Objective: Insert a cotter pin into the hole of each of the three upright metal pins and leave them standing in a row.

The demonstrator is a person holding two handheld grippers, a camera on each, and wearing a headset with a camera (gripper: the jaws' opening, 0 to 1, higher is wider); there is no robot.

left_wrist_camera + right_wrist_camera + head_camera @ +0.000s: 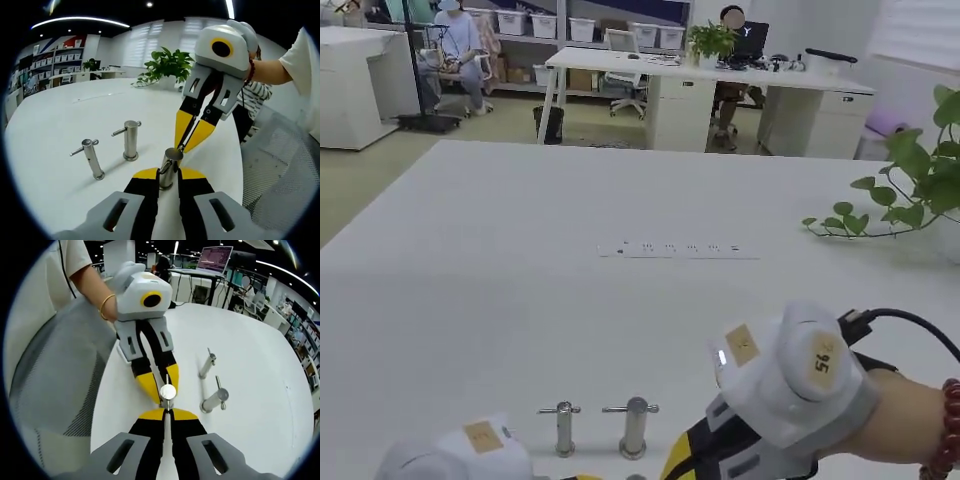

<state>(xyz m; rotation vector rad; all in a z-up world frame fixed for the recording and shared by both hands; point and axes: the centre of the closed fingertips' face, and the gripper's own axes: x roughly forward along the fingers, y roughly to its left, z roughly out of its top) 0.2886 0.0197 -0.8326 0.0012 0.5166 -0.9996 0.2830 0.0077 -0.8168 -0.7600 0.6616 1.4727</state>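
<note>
The white tabletop [620, 200] carries all the work, and both hand-held tools meet at its near edge. The left claw [169, 175] is pressed together on the third metal pin [170, 162]. It grips the shaft from both sides, low down, so this pin stands upright and steady. The right claw [182, 147] comes down on a slant from the upper right of the left gripper view, and its yellow tips are almost at the head of the same pin. This claw is pinched nearly flat on a thin wire piece, which we take for the cotter pin [185, 139]. The wire is too fine for us to be sure of its shape. The coming move turns on one relation: the long axis of the metal pin is vertical, while the cotter pin must go across it, through the hole near the top. The tip of the wire seems to touch the head, but we cannot tell if it has entered the hole, because the hole itself is not clear. The right claw is the one that must push, and the left one only holds. To the left and farther away stand the two other metal pins [131, 141], each already with a cotter pin through its head.
</note>
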